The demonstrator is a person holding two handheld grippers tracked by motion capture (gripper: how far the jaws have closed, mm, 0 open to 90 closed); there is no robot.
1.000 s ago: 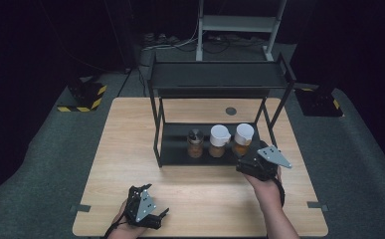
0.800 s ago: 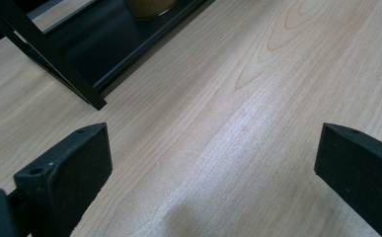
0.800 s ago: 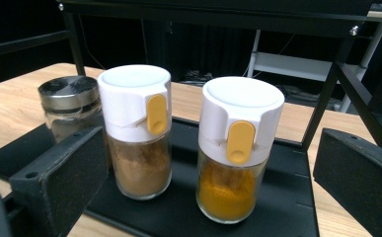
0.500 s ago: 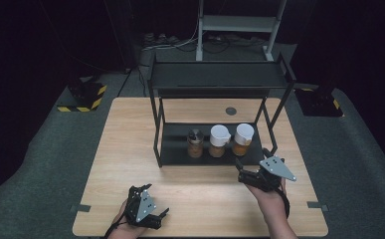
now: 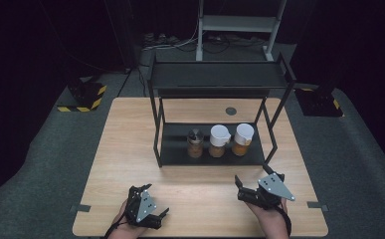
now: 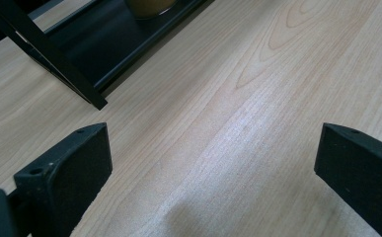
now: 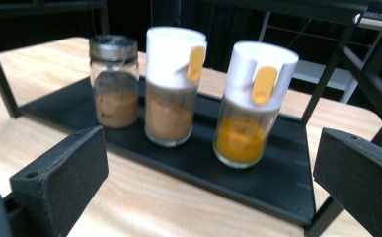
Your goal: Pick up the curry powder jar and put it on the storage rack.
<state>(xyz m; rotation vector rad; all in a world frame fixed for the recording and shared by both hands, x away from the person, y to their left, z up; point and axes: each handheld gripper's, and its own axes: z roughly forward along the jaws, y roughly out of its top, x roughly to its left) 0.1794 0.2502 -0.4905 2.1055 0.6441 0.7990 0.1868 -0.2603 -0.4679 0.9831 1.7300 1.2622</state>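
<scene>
Left gripper [image 5: 152, 215]: released, empty, low over the pale wooden surface [image 5: 130, 149]
Right gripper [image 5: 252, 191]: fingers spread, empty, facing the rack
Three glass spice jars [image 7: 171, 89]: upright in a row on the black metal rack's lower shelf [image 7: 277, 187]

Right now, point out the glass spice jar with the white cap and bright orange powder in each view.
High view: the glass jar with white cap and orange powder stands rightmost of three on the black rack's lower shelf.
Right gripper view: the same jar is right of centre, between the open jaws.
Left gripper view: a brown-filled jar base at the top edge; which jar, I cannot tell.
Shared landmark: the black shelf.
</scene>
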